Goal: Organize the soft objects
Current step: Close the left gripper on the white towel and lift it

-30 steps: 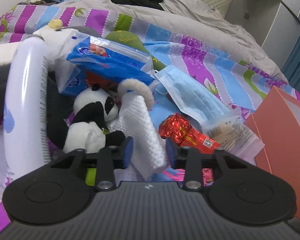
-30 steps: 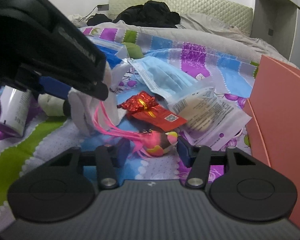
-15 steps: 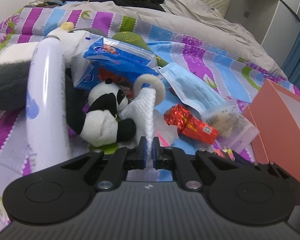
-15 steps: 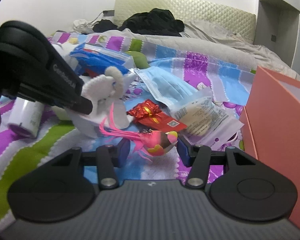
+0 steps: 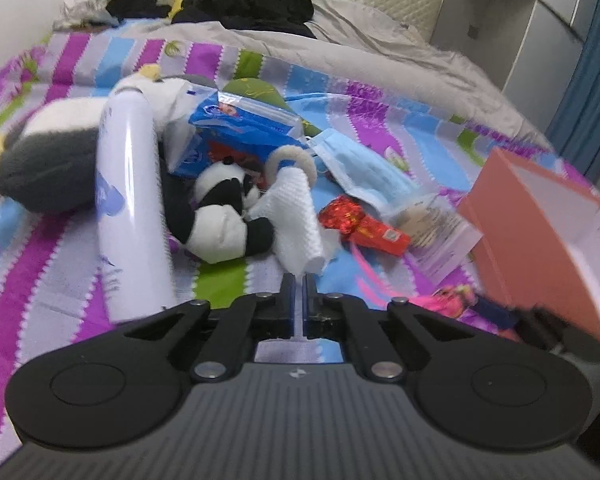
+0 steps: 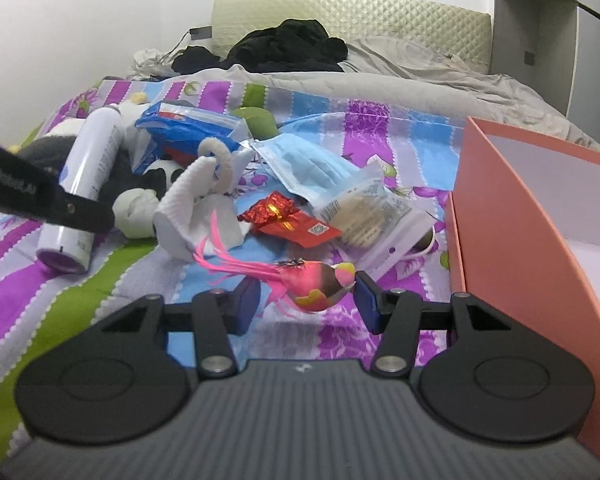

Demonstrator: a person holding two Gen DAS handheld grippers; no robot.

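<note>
Since a second ago the left gripper (image 5: pixel 299 280) has gone from standing open around the white waffle-weave cloth (image 5: pixel 298 216) to pinching its near edge flat between closed jaws, and the view has pulled back from the pile — the cloth is now stretching up from the fingertips toward its looped end beside the panda plush (image 5: pixel 224 220). The right gripper (image 6: pixel 306 300) is sitting half open, just as before, with the pink feathered bird (image 6: pixel 312 280) lying between its jaws; whether the pads are pressing on the bird I cannot tell. Both are working over the striped bedspread (image 6: pixel 100 292), where a white spray can (image 5: pixel 128 208), a blue face mask (image 6: pixel 308 164) and a red foil packet (image 6: pixel 292 220) are lying among the clutter. An orange box (image 6: pixel 512 216) is standing open at the right, near the bird.
</note>
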